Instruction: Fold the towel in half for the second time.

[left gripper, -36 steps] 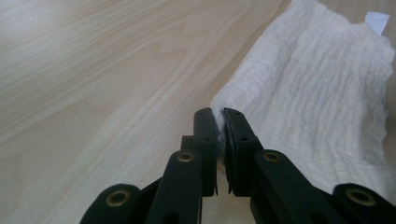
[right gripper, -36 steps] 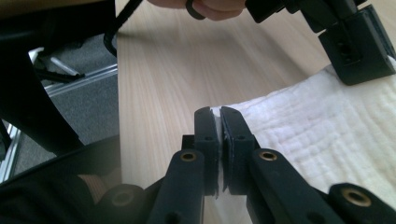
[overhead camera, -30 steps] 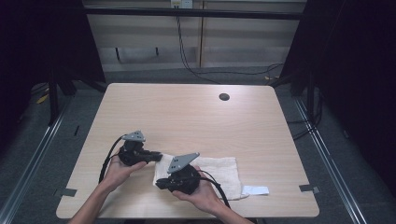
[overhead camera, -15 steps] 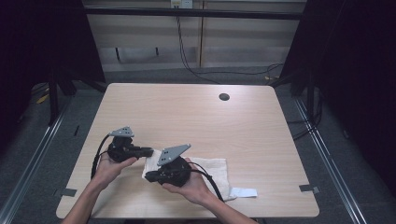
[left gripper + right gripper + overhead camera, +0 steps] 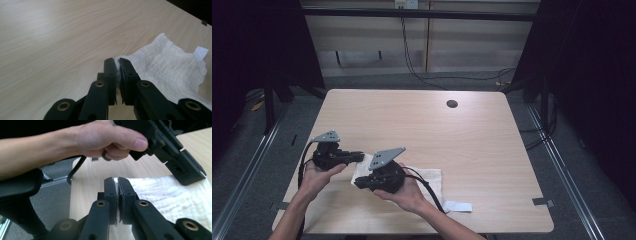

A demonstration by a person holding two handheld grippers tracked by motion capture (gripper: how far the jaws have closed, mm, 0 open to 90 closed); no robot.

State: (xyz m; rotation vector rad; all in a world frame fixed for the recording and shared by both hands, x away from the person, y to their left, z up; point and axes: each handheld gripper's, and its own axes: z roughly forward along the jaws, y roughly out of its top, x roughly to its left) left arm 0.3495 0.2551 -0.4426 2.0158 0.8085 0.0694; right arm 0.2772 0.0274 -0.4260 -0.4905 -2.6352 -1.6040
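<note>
A white cloth point(image 5: 422, 182) lies on the near part of the light wooden table point(image 5: 472, 145), toward the person's side, with a small white tag point(image 5: 458, 206) at its right end. The left tool point(image 5: 354, 158) reaches in from the left and meets the cloth at its left edge; in the left gripper view its black jaws are pressed together with a white corner of the cloth point(image 5: 160, 67) pinched between them, the rest of the fabric spreading away to the right toward the tag point(image 5: 200, 53). The right tool point(image 5: 361, 184) sits just in front of it, over the near left part of the cloth; in the right gripper view its jaws are likewise closed on a thin fold of the cloth's point(image 5: 175, 195) edge, and the left hand point(image 5: 110, 138) with its own tool point(image 5: 186, 173) shows just beyond, touching the fabric. Compared with a second ago, both hands and tools have shifted left and toward the person along the table, and the cloth has been drawn with them, so that its left end now lies nearer the table's left edge and looks bunched there. A small dark round spot point(image 5: 452, 104) sits on the far side of the table, well apart from the cloth.
</note>
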